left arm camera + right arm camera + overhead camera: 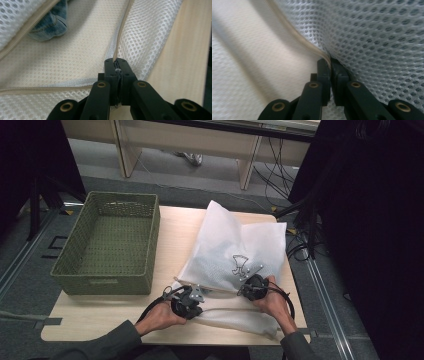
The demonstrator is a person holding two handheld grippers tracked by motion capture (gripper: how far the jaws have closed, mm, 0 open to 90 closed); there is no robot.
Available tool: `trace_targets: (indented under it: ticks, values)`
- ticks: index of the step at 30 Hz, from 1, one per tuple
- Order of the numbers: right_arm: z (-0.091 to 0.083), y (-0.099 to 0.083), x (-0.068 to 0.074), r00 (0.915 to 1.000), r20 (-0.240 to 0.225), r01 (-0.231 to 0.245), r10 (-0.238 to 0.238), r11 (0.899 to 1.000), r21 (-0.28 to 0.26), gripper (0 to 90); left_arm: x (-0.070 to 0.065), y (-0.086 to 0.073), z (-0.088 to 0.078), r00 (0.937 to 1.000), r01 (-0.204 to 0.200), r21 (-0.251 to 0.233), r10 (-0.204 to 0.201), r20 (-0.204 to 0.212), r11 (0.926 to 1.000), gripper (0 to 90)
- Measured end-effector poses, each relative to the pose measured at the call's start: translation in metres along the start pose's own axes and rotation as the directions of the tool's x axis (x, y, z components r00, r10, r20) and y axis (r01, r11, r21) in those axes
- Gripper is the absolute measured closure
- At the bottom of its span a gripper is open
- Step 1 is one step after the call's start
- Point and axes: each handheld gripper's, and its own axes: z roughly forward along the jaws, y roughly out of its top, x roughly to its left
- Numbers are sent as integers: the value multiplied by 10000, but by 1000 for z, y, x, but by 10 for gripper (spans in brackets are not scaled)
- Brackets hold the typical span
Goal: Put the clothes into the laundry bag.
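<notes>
Nearest the lens, two sleeved forearms reaching in over the tabletop point(100, 320), tongs in each hand. Left tongs point(117, 65) clamped tight on the beige zipper point(120, 37) at the edge of a white mesh bag point(235, 252), no gap left between the jaws. Right tongs point(329, 64) pinched shut on the zipper line farther along, mesh bunched against the jaws. Bag lying open on the right half of the tabletop, something blue denim point(50, 25) tucked inside. Green woven basket point(107, 245) standing well apart at left.
</notes>
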Motion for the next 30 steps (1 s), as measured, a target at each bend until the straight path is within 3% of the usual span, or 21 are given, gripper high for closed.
trace_targets:
  ticks: [1,2,5,7,10,11,13,14,16,18,19,20,21,22,23,25,26,27,29,30]
  values:
    - [1,1,-4,9999,67,-94,94,10000,-8,873,-3,0,2,9995,306,-247,-304,86,9992,870]
    - [1,2,-11,9994,304,-182,182,9998,7,873,-5,-1,0,9995,144,8,-145,284,9999,870]
    - [3,2,-19,9981,489,-382,384,9993,-46,873,-12,-1,1,9984,146,-40,-144,546,9999,869]
    - [3,2,-20,9980,382,-508,511,9987,-83,872,-17,2,2,9991,-58,26,57,417,10000,866]
    - [0,4,-17,9985,440,-315,319,9995,-90,871,-17,6,2,9994,79,-66,-77,345,9999,822]
    - [-2,3,-18,9997,185,-185,188,9997,-177,863,-15,8,1,9997,170,-368,-164,168,9992,779]
    - [-3,2,-18,9996,104,-249,252,9995,-211,857,-5,13,-4,9996,70,-395,-81,-271,9992,766]
    - [-6,1,-17,9997,67,-248,250,9992,-305,842,1,15,-4,9986,268,-545,-292,-445,9982,750]
    - [-13,-1,-12,9999,-60,83,-86,9985,-542,792,12,17,-2,9964,535,-693,-579,-627,9962,749]
    - [-20,-1,-6,9995,-46,291,-297,9941,-1047,742,20,19,8,9863,1393,-1234,-1488,-716,9825,749]
    - [-26,0,-2,9982,112,591,-581,9901,-1271,706,24,19,8,9896,1205,-816,-1263,-694,9894,750]
    - [-29,1,3,9986,175,524,-504,9872,-1506,680,25,20,15,9817,1591,-1233,-1703,-856,9795,749]
    - [-33,5,8,9944,115,1051,-1048,9760,-1905,654,26,21,17,9805,1660,-1247,-1772,-848,9782,750]
    - [-35,7,14,9960,49,884,-892,9763,-1974,644,27,21,20,9798,1750,-1187,-1848,-769,9774,750]
    - [-35,15,28,9885,134,1493,-1506,9582,-2440,616,26,22,23,9777,1810,-1256,-1923,-844,9754,751]
    - [-35,19,35,9848,63,1703,-1736,9579,-2311,608,27,23,23,9794,1683,-1257,-1803,-906,9777,752]
    - [-32,25,41,9760,182,2151,-2168,9487,-2317,593,27,24,23,9798,1658,-1181,-1771,-933,9791,756]
    - [-24,32,49,9739,425,2271,-2231,9541,-1954,591,28,24,25,9775,1772,-1212,-1890,-938,9767,766]
    - [-20,34,50,9754,566,2201,-2133,9587,-1801,591,30,25,26,9749,1838,-1261,-1972,-1035,9748,771]
    - [-10,38,47,9724,713,2310,-2224,9607,-1540,594,33,26,27,9749,1796,-1414,-1954,-1072,9735,781]
